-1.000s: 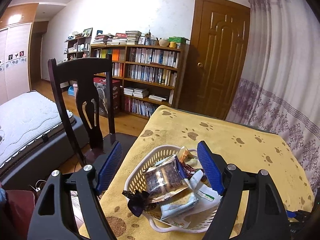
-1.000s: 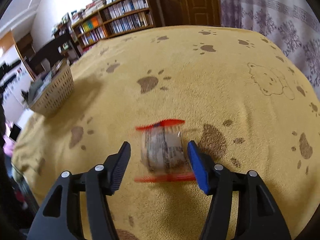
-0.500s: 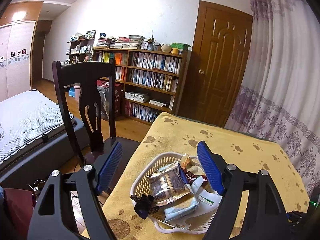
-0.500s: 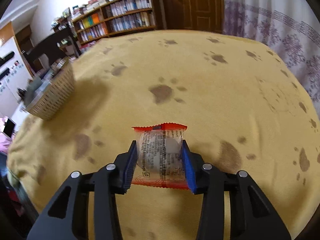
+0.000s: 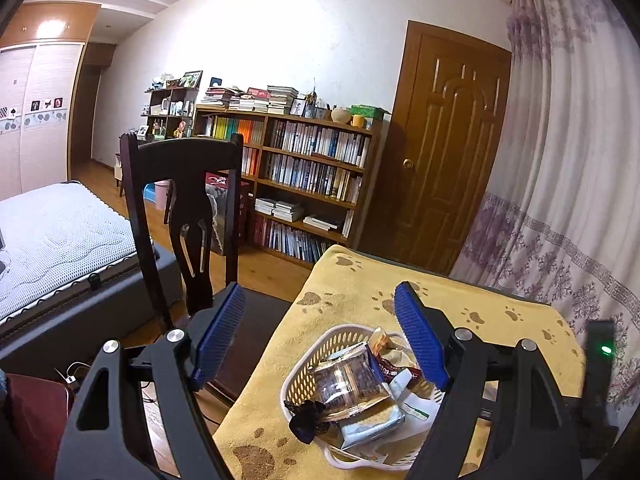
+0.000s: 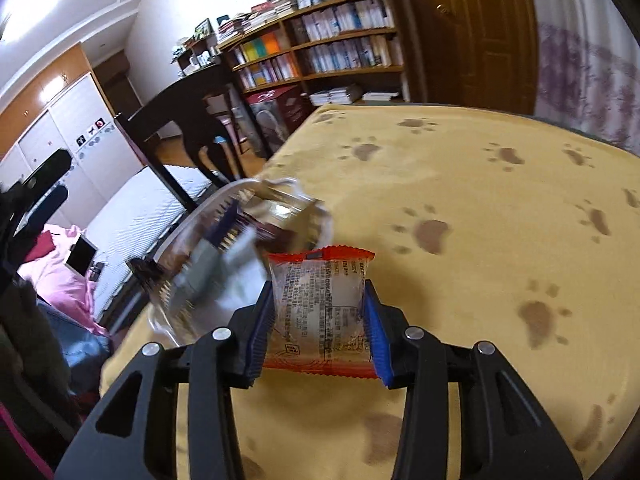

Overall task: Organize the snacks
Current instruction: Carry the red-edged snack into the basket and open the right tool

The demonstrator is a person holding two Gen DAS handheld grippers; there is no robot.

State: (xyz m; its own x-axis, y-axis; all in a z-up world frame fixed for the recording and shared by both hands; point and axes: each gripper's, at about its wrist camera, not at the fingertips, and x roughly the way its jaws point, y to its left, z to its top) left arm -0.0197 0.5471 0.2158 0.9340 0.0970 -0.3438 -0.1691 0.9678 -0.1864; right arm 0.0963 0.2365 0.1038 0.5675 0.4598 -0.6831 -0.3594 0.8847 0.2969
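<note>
My right gripper point(image 6: 320, 322) is clamped on a snack packet point(image 6: 319, 308), its blue pads pressing in on both sides so the film bulges between them. The packet is clear plastic with dense rows of dark print across the front and a pale rounded filling behind it; orange-red crimped seals run along its top and bottom edges, and there is a small dark patch in the middle of the top seal. I hold it above the yellow paw-print cloth point(image 6: 480, 208) that covers the worktop, with the white basket point(image 6: 208, 212) just beyond and to the left of the packet. The basket is blurred in the right wrist view, so I can only make out a jumble of wrappers in it.

My left gripper point(image 5: 320, 340) is spread wide with nothing between its fingers. Through the gap the left wrist view shows the same basket point(image 5: 320, 346) near the cloth's edge, white with a slotted wall, piled with packets: a clear pouch of dark pieces point(image 5: 352, 386) on top, a pale blue-grey wrapper point(image 5: 372, 426) below it and a dark crinkled wrapper point(image 5: 306, 420) hanging over the near rim. A dark wooden chair point(image 5: 184, 208) stands beside the worktop.
</note>
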